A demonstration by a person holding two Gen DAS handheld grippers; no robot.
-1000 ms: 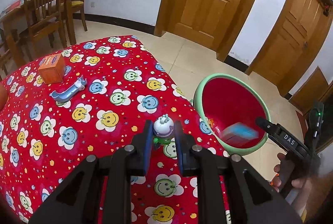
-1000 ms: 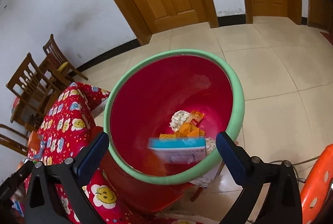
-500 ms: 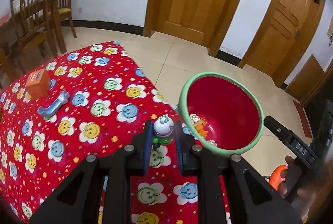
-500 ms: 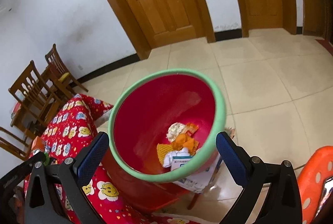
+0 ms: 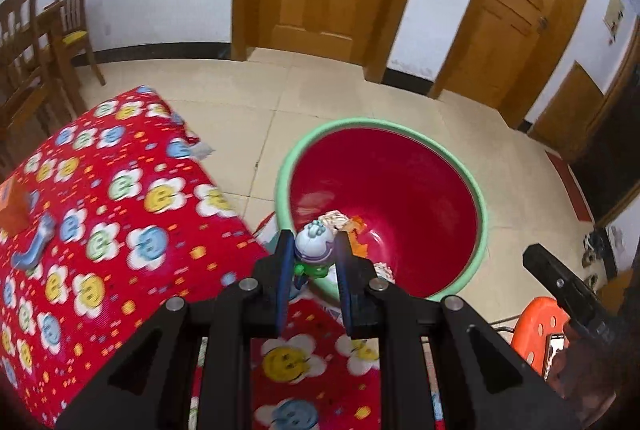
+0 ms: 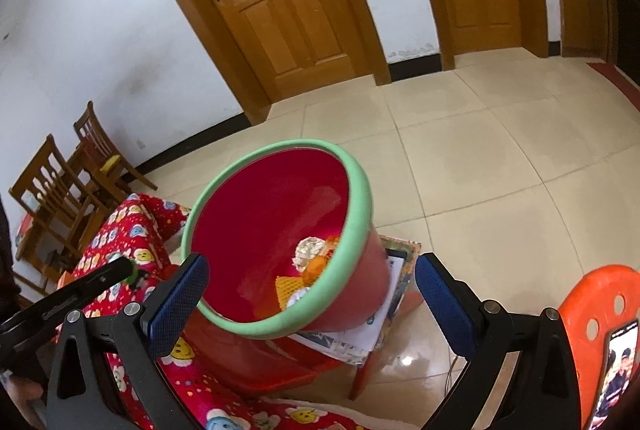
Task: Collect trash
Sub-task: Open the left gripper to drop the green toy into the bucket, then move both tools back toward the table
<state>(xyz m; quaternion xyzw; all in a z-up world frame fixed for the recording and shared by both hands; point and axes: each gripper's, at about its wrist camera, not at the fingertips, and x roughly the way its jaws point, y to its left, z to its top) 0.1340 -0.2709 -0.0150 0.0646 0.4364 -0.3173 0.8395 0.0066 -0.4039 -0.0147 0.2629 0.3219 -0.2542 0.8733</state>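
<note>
My left gripper (image 5: 313, 256) is shut on a small toy figure (image 5: 314, 250) with a white domed top and green base. It hangs at the near rim of a red bin with a green rim (image 5: 482, 208), just past the table's edge. Inside the bin lie crumpled paper and orange wrappers (image 5: 348, 222). In the right wrist view the same bin (image 6: 360, 186) sits between the wide-apart fingers of my right gripper (image 6: 308, 290), which stands open and holds nothing. The left gripper's tip with the toy (image 6: 130, 268) shows at the left there.
A table with a red smiley-flower cloth (image 5: 120, 214) carries an orange box (image 5: 12, 210) and a blue item (image 5: 34, 248). The bin rests on a red stool (image 6: 280, 362) over papers. An orange stool (image 6: 600, 306) with a phone is at right. Wooden chairs (image 6: 60, 190) stand by the wall.
My left gripper has carried the toy rightward from over the tablecloth to the bin's near rim. The right gripper has pulled back and up from the bin; a blue box dropped into the bin.
</note>
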